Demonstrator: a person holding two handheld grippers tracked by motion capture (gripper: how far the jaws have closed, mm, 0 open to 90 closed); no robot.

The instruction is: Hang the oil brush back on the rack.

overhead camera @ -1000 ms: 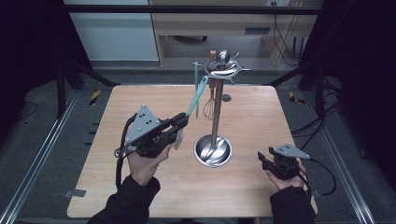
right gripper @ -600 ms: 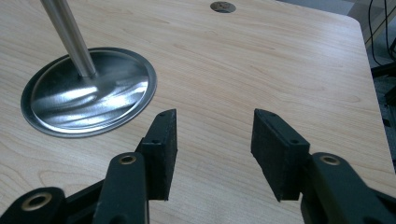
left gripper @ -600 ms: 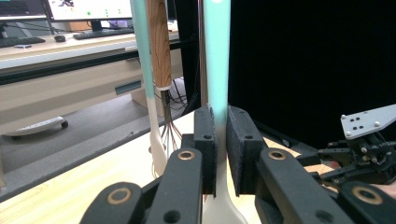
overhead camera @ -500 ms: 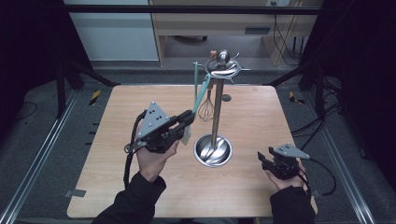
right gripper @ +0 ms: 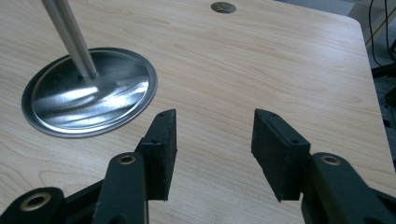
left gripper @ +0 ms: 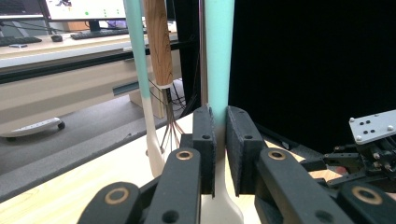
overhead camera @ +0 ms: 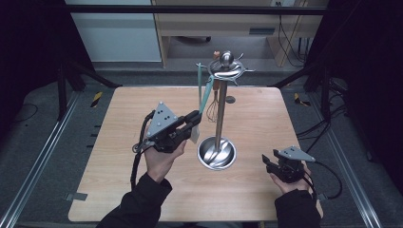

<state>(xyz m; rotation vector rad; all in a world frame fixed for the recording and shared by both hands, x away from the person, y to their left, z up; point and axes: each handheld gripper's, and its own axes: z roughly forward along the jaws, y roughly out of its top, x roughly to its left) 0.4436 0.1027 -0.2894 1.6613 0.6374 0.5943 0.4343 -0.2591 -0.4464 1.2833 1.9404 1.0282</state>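
A steel utensil stand [overhead camera: 219, 114] rises from a round base [overhead camera: 216, 153] in the middle of the wooden table [overhead camera: 119, 190]. From the hooks at its top hang a teal spatula [overhead camera: 207, 92], a wood-handled whisk [overhead camera: 212, 108] and a second teal utensil [overhead camera: 199, 80]. My left gripper [overhead camera: 195, 119] is just left of the pole, shut on the teal spatula's handle [left gripper: 219, 56] right above its cream blade. In the left gripper view the whisk handle [left gripper: 159, 42] and the other teal utensil [left gripper: 135, 46] hang just behind. My right gripper [overhead camera: 269, 161] rests open near the table's front right, holding nothing [right gripper: 212, 116].
The stand's shiny base [right gripper: 88, 93] lies to the left of my right gripper's jaws. A small round grommet [overhead camera: 230, 99] sits in the tabletop behind the stand. Black rails and cables run along both sides of the table.
My left hand has moved right, toward the stand, keeping its hold on the spatula, which now hangs steeper. The right gripper has stayed put.
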